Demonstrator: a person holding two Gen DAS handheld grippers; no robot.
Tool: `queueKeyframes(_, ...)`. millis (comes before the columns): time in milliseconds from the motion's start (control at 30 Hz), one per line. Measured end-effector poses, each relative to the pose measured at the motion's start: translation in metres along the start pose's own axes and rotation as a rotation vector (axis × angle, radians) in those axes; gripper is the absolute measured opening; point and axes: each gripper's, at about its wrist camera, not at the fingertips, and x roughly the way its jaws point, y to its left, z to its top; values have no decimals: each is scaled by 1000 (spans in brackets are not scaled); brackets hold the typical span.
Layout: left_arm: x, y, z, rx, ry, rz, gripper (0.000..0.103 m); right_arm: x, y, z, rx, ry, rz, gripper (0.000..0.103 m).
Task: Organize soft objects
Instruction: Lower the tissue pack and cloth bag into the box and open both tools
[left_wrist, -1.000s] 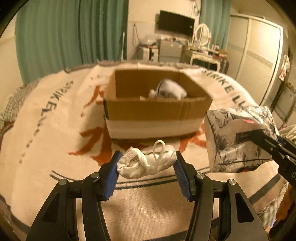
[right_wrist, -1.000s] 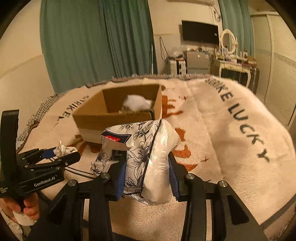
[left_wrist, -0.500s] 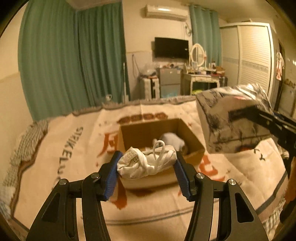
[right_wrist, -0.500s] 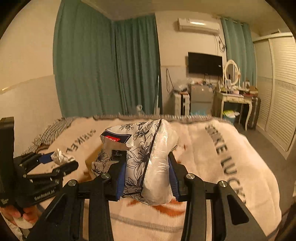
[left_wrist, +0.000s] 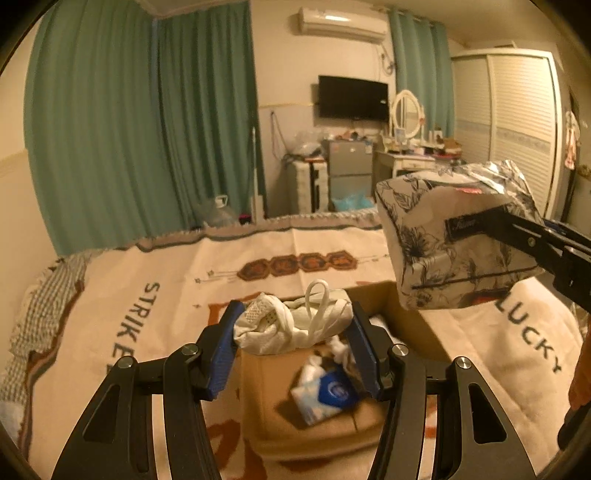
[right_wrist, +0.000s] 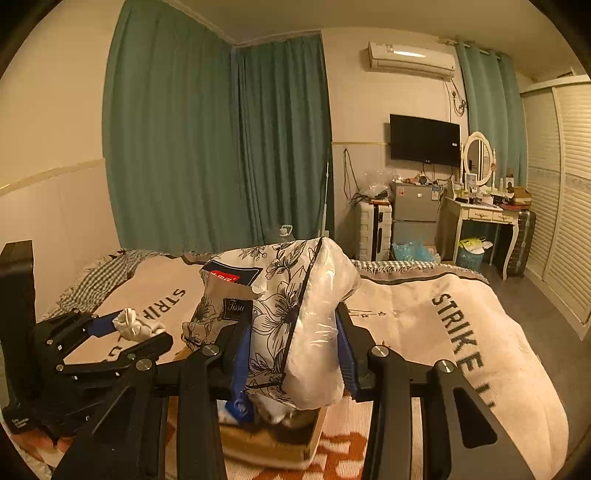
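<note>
My left gripper (left_wrist: 293, 334) is shut on a crumpled white cloth bundle with a cord loop (left_wrist: 291, 325), held above the open cardboard box (left_wrist: 273, 413) on the bed. My right gripper (right_wrist: 291, 354) is shut on a floral-print tissue pack (right_wrist: 288, 314), also held over the box (right_wrist: 273, 446). In the left wrist view the tissue pack (left_wrist: 454, 240) hangs at the upper right. In the right wrist view the left gripper (right_wrist: 125, 332) with the white bundle (right_wrist: 135, 325) is at the left. Inside the box lie a blue-and-white packet (left_wrist: 325, 397) and white soft items.
The box sits on a cream blanket (left_wrist: 147, 295) with black lettering and orange patterns. Beyond the bed are green curtains (left_wrist: 147, 129), a small fridge (left_wrist: 349, 173), a dressing table (right_wrist: 480, 218) and a white wardrobe (left_wrist: 517, 129).
Both grippers have risen and moved forward with their loads, from in front of the box to above it. The box interior now lies below the fingers.
</note>
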Motion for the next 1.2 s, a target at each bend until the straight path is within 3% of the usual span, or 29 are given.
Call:
queueKeyframes(200,48,3,-9,18,62,-1,55,72,-8,-10,0,108,43,39)
queueKeyframes(433,79,4,-27,32,114,25,55,141,-18,-50,71,239,149,41)
queueKeyframes(500,83,6,-27,28,114,29,56,148,-20,-55,84,250,172,45)
queueKeyframes(600,83,6,-27,15,108,40,59,155,-28,-56,144,244,170,65)
queueKeyframes(667,79,5,-26,17,96,46,82,150,-31,-54,166,218,151,72)
queueKeyframes(700,75,4,-25,22,80,50,84,146,-33,-51,167,209,143,72)
queueKeyframes(967,11,-4,6,36,-14,53,85,86,-36,-13,155,122,79,72)
queueKeyframes(1133,-71,-5,36,38,-165,52,86,13,-23,25,101,19,44,72)
queueKeyframes(1200,-108,-2,46,29,-233,58,94,-25,-13,41,73,-39,21,73)
